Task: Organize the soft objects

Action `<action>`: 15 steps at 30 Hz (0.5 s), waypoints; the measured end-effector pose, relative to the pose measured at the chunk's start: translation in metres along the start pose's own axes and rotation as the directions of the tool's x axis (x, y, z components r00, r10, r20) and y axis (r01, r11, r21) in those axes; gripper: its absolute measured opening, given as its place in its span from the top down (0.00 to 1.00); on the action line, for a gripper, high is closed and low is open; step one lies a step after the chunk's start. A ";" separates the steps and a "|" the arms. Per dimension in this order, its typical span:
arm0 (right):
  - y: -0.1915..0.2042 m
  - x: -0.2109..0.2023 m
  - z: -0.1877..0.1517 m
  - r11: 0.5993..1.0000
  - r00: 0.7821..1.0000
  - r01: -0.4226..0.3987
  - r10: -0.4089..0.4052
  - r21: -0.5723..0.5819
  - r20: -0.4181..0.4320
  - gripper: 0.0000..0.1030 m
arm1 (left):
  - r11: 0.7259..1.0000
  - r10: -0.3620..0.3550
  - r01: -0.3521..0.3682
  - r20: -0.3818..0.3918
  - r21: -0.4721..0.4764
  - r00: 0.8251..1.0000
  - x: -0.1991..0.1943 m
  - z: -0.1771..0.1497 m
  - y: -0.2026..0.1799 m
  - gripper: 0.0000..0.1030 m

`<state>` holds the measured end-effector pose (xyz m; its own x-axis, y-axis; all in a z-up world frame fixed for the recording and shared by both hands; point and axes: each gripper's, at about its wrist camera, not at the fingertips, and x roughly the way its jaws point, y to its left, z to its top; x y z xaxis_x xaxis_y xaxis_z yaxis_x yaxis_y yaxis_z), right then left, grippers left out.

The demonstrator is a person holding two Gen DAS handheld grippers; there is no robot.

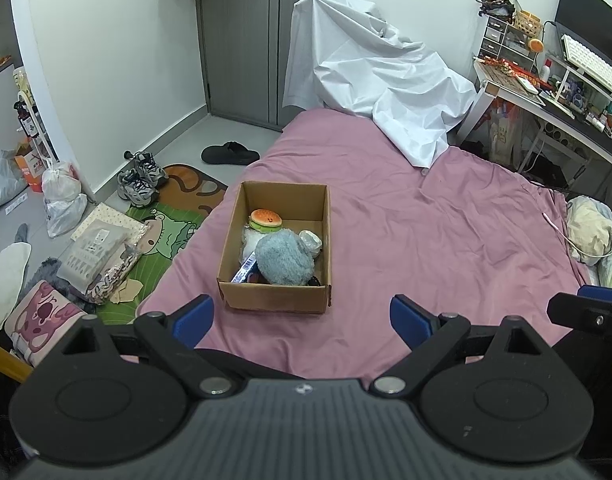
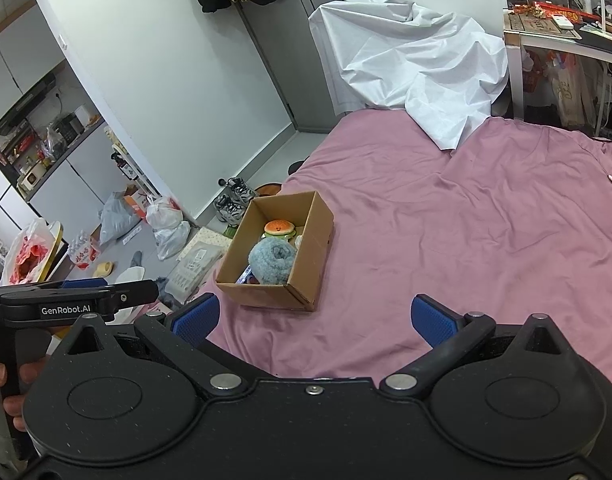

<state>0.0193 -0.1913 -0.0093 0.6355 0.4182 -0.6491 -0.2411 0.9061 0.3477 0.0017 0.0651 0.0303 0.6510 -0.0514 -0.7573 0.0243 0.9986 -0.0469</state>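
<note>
Box [image 1: 275, 276] of soft toys sits ahead of both empty, wide-spread tongs [image 1: 302, 316] [image 2: 315, 318].

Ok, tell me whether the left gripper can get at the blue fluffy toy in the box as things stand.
Probably yes. The left gripper is open and empty, the cardboard box has no lid, and the blue fluffy toy lies on top of the other items. Only bare pink sheet lies between.

Both grippers, left [image 1: 302, 316] and right [image 2: 315, 318], tilt downward, fingers spread

Open right gripper [image 2: 313, 316] above pink bedsheet [image 2: 446, 216], cardboard box [image 2: 302, 276] holding plush toys [image 2: 272, 260]
</note>
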 end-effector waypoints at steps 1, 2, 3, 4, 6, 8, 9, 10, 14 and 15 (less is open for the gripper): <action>0.000 0.000 0.000 1.000 1.000 0.000 0.000 0.000 0.000 0.00 | 1.000 0.000 0.000 0.000 -0.001 1.000 0.000 0.000 0.000 0.09; 0.000 0.000 0.000 1.000 1.000 0.000 0.000 0.001 0.000 0.00 | 1.000 0.001 -0.001 0.000 -0.001 1.000 0.000 0.000 0.000 0.09; 0.000 0.000 0.000 1.000 1.000 0.000 0.000 0.001 0.000 0.00 | 1.000 0.001 -0.001 0.000 -0.001 1.000 0.000 0.000 0.000 0.09; 0.000 0.000 0.000 1.000 1.000 -0.001 0.001 0.001 0.000 0.00 | 1.000 0.000 0.000 0.000 0.000 1.000 0.000 0.000 0.000 0.09; 0.000 0.000 0.000 1.000 1.000 0.000 0.000 0.001 0.000 0.00 | 1.000 0.000 0.000 -0.002 0.000 1.000 0.001 -0.001 0.000 0.09; -0.001 0.000 0.000 1.000 1.000 -0.001 0.001 0.001 -0.001 0.00 | 1.000 -0.001 0.001 -0.003 0.000 1.000 0.001 -0.002 -0.001 0.09; -0.001 0.000 0.000 1.000 1.000 0.000 0.000 0.002 -0.001 0.00 | 1.000 -0.001 0.001 -0.003 -0.001 1.000 0.002 -0.003 -0.001 0.09; -0.001 0.000 0.000 1.000 1.000 0.000 0.000 0.002 -0.001 0.00 | 1.000 -0.002 0.002 -0.004 -0.002 1.000 0.003 -0.004 -0.002 0.09; -0.002 0.001 0.000 1.000 1.000 0.001 -0.001 0.008 -0.003 0.00 | 1.000 -0.007 0.007 -0.009 -0.004 1.000 0.007 -0.007 -0.003 0.09; -0.003 0.001 0.000 1.000 1.000 0.001 -0.001 0.008 -0.003 0.00 | 1.000 -0.006 0.006 -0.009 -0.003 1.000 0.007 -0.007 -0.003 0.09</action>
<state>0.0200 -0.1933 -0.0110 0.6335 0.4177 -0.6513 -0.2347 0.9058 0.3527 0.0014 0.0619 0.0204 0.6442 -0.0579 -0.7626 0.0258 0.9982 -0.0540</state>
